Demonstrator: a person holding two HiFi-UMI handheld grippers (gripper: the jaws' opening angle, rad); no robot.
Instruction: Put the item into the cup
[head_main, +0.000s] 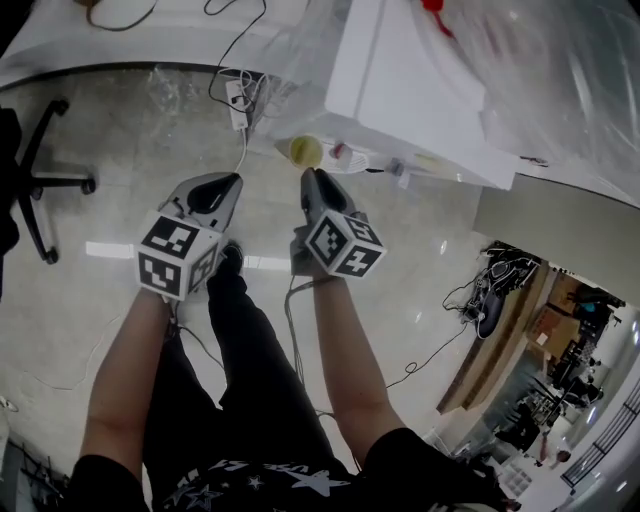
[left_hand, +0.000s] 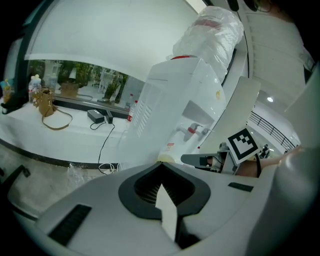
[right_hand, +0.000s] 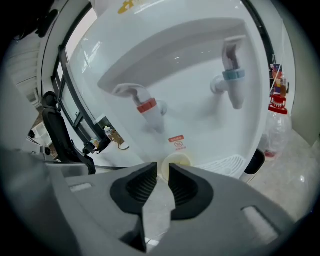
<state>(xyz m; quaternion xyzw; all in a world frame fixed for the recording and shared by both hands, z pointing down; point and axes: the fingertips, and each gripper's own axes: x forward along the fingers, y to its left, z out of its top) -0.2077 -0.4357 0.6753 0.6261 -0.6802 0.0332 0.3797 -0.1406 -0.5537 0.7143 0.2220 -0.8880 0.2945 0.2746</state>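
The right gripper (right_hand: 161, 167) holds its jaws a narrow slit apart, and the pale yellow cup (right_hand: 176, 161) shows in that slit right at the tips; whether a jaw touches the cup's wall I cannot tell. The cup stands by the grille of the drip tray (right_hand: 227, 164) at the foot of a white water dispenser (right_hand: 190, 60), below the red tap (right_hand: 147, 106), with the blue tap (right_hand: 232, 76) off to the side. The left gripper (left_hand: 160, 164) has its jaws closed, the dark pads meeting at the tips; a pale wedge shows between the pads further back, and I cannot tell what it is. Its tips point toward the same dispenser, and the right gripper's marker cube (left_hand: 245, 144) shows just beside it. From the head view both grippers are held side by side over a glossy floor (head_main: 110, 240), the right one's tip just short of the cup; an office chair (head_main: 40, 180) stands well off to the left.
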